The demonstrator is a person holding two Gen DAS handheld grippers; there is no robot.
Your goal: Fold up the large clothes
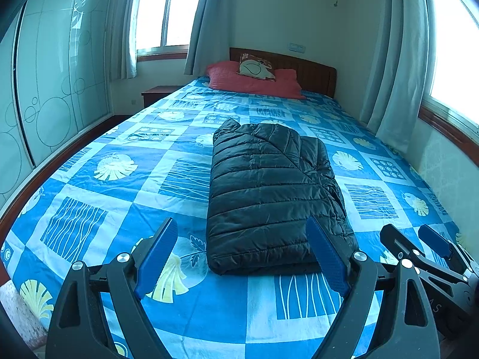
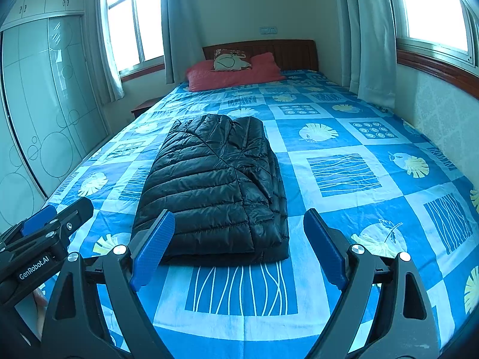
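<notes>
A black quilted puffer jacket [image 1: 269,191] lies folded into a long rectangle on the blue patterned bedspread [image 1: 119,209]; it also shows in the right wrist view [image 2: 215,191]. My left gripper [image 1: 242,233] is open and empty, hovering just short of the jacket's near edge. My right gripper [image 2: 239,224] is open and empty, also just short of that edge. The right gripper shows at the right of the left wrist view [image 1: 419,239], and the left gripper shows at the left of the right wrist view [image 2: 57,212].
A red pillow [image 1: 254,82] with a small printed cushion [image 1: 256,67] lies by the wooden headboard [image 1: 314,71]. A glass-door wardrobe [image 1: 54,89] stands left of the bed. Curtained windows are at the back left and right. A nightstand [image 1: 155,92] sits at the bed's far left.
</notes>
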